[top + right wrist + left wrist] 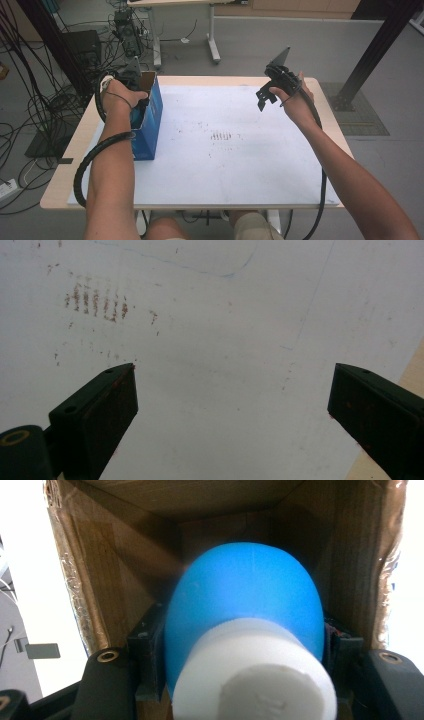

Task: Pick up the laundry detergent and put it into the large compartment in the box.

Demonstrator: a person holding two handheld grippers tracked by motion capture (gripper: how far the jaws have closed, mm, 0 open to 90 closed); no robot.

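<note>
A: So where was the bottle (243,615)?

B: Inside the box (150,117), which stood at the left edge of the desk (225,165). The left gripper (243,650) reached into the box's open top, its fingers (147,650) clamped on the blue bottle on either side, just behind the white cap (255,675).

A: And the other hand?

B: The right gripper (267,92) hung in the air well to the right of the box, near the desk's far right corner. Its fingers (105,405) were spread wide, nothing between them, just the stained white mat (210,340) below.
</note>
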